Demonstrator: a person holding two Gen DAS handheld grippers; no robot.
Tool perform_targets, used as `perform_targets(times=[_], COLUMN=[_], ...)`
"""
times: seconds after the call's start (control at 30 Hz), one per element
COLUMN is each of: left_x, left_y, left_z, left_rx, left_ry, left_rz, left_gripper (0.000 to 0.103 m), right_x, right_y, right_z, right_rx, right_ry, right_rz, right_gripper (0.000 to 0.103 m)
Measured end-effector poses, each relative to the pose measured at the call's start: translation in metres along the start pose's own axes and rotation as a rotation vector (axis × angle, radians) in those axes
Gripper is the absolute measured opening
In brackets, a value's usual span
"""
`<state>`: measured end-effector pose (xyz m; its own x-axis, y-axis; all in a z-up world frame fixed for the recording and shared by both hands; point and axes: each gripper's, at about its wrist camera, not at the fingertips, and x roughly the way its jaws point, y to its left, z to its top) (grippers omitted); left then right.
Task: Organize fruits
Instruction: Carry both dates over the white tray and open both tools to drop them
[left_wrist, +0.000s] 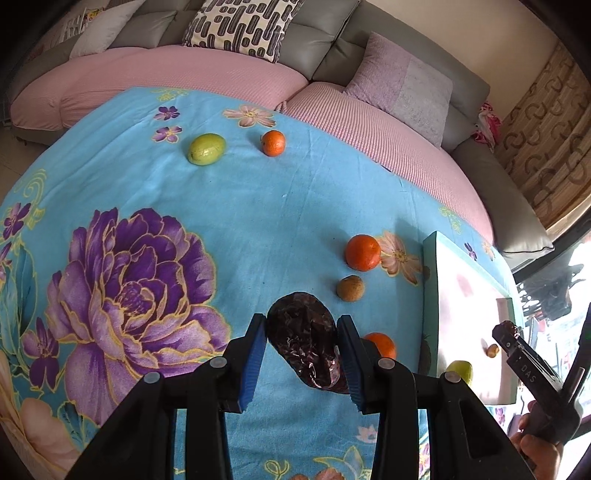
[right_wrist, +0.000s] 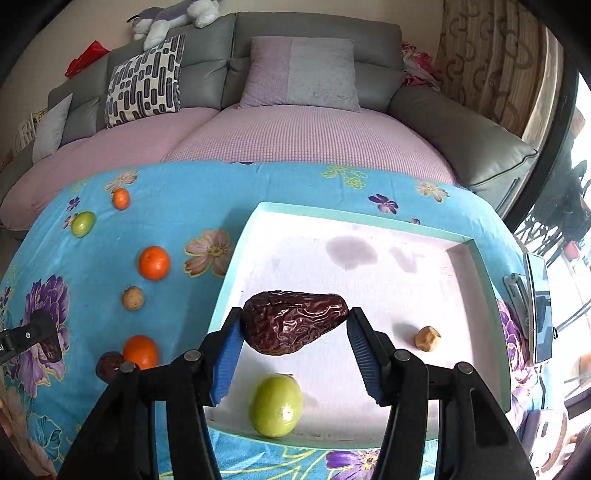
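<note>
Left gripper (left_wrist: 301, 354): clamped on a dark wrinkled date (left_wrist: 304, 343), held lengthwise between the blue pads above the blue floral cloth (left_wrist: 258, 221) covering the desk. The date's far end sticks out past the fingertips.

Loose fruit on the cloth, left wrist view, left to right: a green fruit (left_wrist: 206, 148) and a small orange (left_wrist: 273, 143) lie far back near the sofa (left_wrist: 332, 48), close to each other but apart. Nearer, a large orange (left_wrist: 363, 252) sits just behind a small brown fruit (left_wrist: 350, 288). A third orange (left_wrist: 380, 343) lies partly hidden behind the left gripper's right finger. In the right wrist view, a second dark date (right_wrist: 108, 365) lies touching or just beside that orange; contact cannot be confirmed.

Tray (right_wrist: 236, 266): white floor, pale green rim, on the right part of the desk. Inside it, near the front rim, lies a second green fruit (right_wrist: 276, 406); to its right, well apart, a small tan fruit (right_wrist: 427, 338).

Right gripper (right_wrist: 295, 354): clamped end to end on a large dark date (right_wrist: 293, 321), held crosswise between the pads, raised over the tray's front half. Its shadow falls on the tray floor beneath.

A person's hand (left_wrist: 539, 448) grips the right tool's handle at the right edge of the left wrist view.
</note>
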<state>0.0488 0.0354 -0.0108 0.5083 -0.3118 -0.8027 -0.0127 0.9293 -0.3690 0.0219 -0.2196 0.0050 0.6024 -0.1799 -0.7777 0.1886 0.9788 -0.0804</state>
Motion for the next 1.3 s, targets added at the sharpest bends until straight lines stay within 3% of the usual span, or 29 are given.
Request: perform_targets(times=[0.13,0.33,0.63,1.3], left_x=[0.005,0.020,0.052,0.084], left_y=[-0.035,-0.096,-0.172,-0.187], left_z=[0.004,0.008,-0.004,-0.029], left_rx=[0.085,0.227,0.388,0.478], left_ry=[0.011,0.023,0.070,0.087], left_rz=[-0.041,-0.090,-0.156,-0.118], left_gripper=[0.041,0.041,0.041,0.041], right_x=[0.011,0.017,0.023,0.026], right_y=[-0.036,-0.082,-0.124,-0.141], right_z=[0.001,0.003,-0.006,-0.027], right_rx=[0.075,0.183,0.282,0.309], right_ry=[0.027,0.035,0.083,0.172], right_rz=[-0.075,-0.119,-0.188,-0.190], right_gripper=[0.058,0.058,0.058,0.059])
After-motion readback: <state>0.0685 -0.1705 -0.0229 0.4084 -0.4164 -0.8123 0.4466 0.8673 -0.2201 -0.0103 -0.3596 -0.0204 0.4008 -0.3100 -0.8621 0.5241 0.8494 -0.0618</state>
